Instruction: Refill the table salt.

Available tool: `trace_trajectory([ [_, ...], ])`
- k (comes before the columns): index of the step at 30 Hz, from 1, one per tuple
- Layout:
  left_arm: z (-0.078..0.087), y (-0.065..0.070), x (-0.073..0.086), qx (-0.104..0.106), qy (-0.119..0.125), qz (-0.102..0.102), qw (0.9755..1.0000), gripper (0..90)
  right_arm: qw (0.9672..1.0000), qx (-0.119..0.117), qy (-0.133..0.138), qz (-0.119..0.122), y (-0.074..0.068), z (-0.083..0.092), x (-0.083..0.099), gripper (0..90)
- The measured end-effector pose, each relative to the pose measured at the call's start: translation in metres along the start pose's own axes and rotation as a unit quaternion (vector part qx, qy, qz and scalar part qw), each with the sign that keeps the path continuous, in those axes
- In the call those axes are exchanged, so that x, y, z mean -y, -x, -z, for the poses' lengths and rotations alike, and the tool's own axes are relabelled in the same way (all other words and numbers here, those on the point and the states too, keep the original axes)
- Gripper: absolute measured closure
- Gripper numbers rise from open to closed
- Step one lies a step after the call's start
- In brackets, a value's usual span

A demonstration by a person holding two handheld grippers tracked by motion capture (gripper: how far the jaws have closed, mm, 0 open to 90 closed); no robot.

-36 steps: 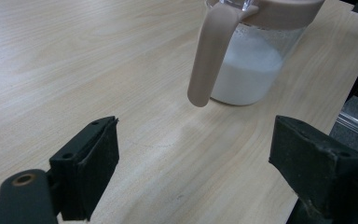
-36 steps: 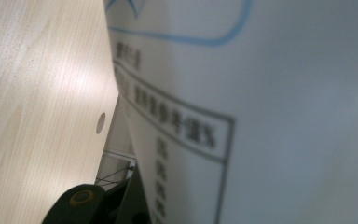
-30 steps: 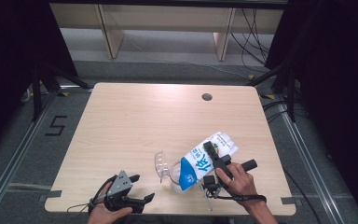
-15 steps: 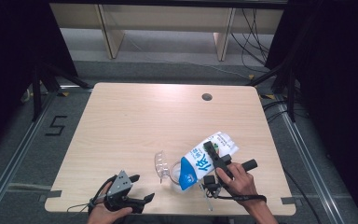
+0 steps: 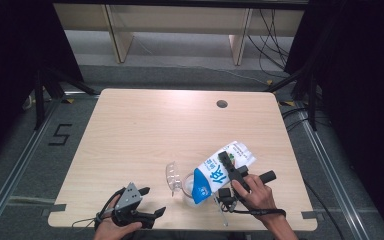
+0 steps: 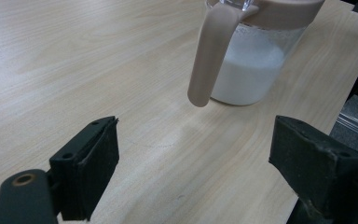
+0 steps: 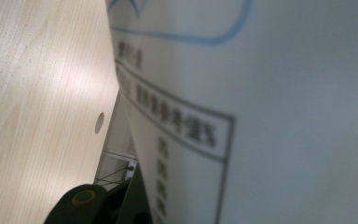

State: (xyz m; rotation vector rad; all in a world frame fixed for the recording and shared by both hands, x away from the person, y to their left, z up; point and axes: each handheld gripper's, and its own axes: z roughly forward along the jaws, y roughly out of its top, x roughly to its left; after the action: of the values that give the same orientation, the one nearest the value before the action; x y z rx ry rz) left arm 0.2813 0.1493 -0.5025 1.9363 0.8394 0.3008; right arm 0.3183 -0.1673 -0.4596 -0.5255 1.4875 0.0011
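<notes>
Over the pale wood-grain table (image 5: 145, 130), the right gripper (image 5: 228, 170) clamps a glossy tilted carton (image 5: 220, 170); the left gripper (image 5: 152, 214) gapes.

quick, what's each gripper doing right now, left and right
Left gripper: open, holding nothing, resting near the table edge, short of the pitcher.
Right gripper: closed on the milk carton, tilted over the pitcher.

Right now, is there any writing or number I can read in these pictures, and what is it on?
"5": marked in black on the grey floor left of the table.
Large blue character on the milk carton: too small to read surely.
Boxed small print on the carton's side, right gripper view: blurred, unreadable.
</notes>
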Motion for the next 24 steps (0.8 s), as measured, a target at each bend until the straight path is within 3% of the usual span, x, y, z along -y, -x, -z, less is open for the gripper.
trace_trajectory([
  [3,0.0002,-0.0006,-0.0004,0.0,0.001,-0.009,1.0,15.1,1.0,0.005,0.004,0.002,-0.0005,-0.0005,0.0002,77.7],
  [23,0.0004,-0.0007,-0.0003,-0.004,-0.002,-0.01,0.9999,15.1,0.9999,0.005,0.004,0.009,-0.0005,-0.0004,-0.0004,78.0],
  [24,0.0003,-0.0009,-0.0003,-0.003,-0.002,-0.01,0.9999,15.1,1.0,0.001,-0.002,-0.006,-0.0029,0.0002,-0.0001,78.0],
])
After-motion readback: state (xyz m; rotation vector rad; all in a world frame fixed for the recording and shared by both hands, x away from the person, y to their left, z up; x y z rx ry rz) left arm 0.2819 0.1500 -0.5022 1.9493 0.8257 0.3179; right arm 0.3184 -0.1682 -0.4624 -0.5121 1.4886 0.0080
